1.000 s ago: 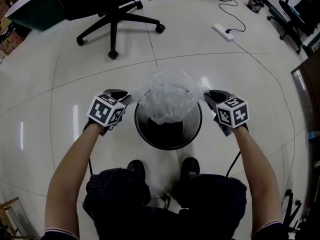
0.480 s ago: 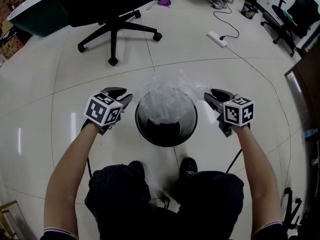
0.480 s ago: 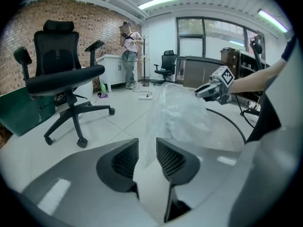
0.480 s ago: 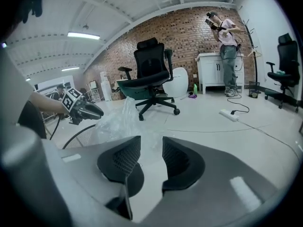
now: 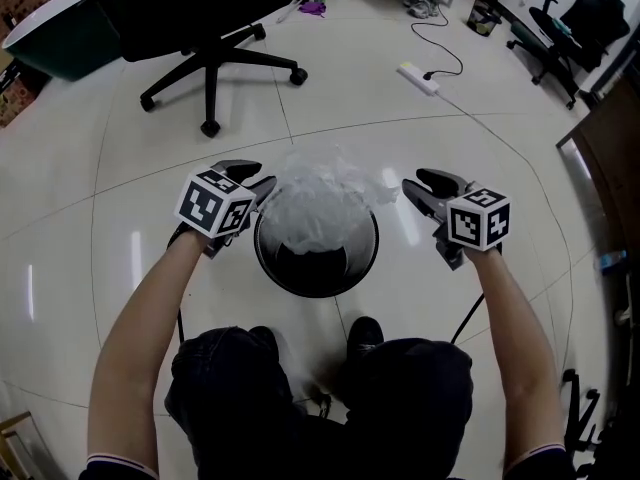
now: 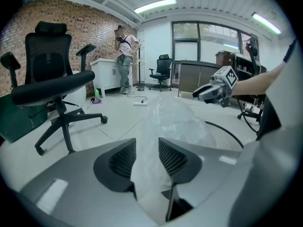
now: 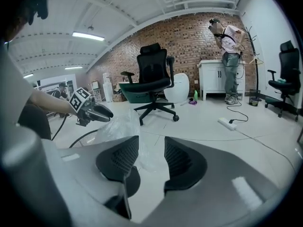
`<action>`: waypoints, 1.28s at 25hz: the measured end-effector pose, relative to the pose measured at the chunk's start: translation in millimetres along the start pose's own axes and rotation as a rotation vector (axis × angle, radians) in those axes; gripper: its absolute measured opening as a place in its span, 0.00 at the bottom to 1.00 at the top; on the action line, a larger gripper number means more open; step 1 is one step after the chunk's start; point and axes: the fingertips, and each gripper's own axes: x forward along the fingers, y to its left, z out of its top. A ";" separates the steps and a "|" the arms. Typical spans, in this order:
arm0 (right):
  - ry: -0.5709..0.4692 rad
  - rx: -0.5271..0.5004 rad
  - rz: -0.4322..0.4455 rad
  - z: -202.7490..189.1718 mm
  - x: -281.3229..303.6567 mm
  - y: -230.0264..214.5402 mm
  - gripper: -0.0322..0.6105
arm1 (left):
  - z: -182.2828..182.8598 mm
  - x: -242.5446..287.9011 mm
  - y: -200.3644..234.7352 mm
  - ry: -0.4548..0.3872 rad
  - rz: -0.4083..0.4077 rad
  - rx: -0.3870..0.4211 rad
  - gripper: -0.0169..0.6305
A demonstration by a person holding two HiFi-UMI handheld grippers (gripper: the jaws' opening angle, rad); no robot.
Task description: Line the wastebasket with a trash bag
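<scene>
A black mesh wastebasket (image 5: 315,258) stands on the floor between my two grippers. A crumpled clear trash bag (image 5: 320,200) billows over its far rim and partly covers the mouth. At the bag's left edge, my left gripper (image 5: 258,176) has its jaws opening. In the left gripper view, a strip of the bag (image 6: 156,126) runs loosely through the gap of the left gripper (image 6: 147,143). My right gripper (image 5: 418,180) is just right of the bag, also opening. In the right gripper view, the right gripper (image 7: 151,141) has only floor in its gap, with the bag (image 7: 118,124) beyond it.
A black office chair (image 5: 200,8) stands at the far left. A white power strip (image 5: 418,78) with a cable lies on the floor at the far right, near another chair (image 5: 580,18). A person (image 6: 124,56) stands by a white cabinet at the back. My shoe (image 5: 365,333) is near the basket.
Both grippers have lifted and their jaws have spread wider. The right gripper has come off the bag's right edge, and the bag now bunches more over the basket.
</scene>
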 end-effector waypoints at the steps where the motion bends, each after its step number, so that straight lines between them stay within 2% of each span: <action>1: -0.002 -0.006 0.003 1.6 0.7 0.3 0.29 | 1.3 2.7 -0.3 0.001 -0.002 0.001 0.25; 8: 0.001 -0.039 0.099 14.6 42.4 23.8 0.29 | 5.7 16.9 -1.2 0.010 -0.016 -0.016 0.25; 14: 0.063 -0.055 0.167 7.7 85.3 44.1 0.32 | -0.9 24.4 2.3 0.033 -0.042 -0.054 0.24; 15: 0.074 -0.062 0.167 6.4 88.5 44.2 0.31 | -3.5 26.1 0.9 0.046 -0.048 -0.053 0.23; 16: 0.082 -0.073 0.168 6.0 90.3 44.6 0.25 | -6.2 27.6 -0.7 0.061 -0.052 -0.045 0.22; 18: 0.087 -0.103 0.174 6.7 90.5 47.0 0.11 | -9.8 28.8 -4.2 0.080 -0.056 -0.015 0.05; 20: 0.092 -0.137 0.182 5.2 87.0 50.1 0.05 | -10.0 26.5 -8.9 0.081 -0.064 0.009 0.05; 26: 0.059 -0.178 0.197 12.9 60.7 60.3 0.05 | -2.5 -1.5 -21.5 0.048 -0.084 0.049 0.05; 32: 0.039 -0.244 0.235 11.3 21.5 91.9 0.05 | -9.0 -32.4 -37.3 0.045 -0.090 0.067 0.05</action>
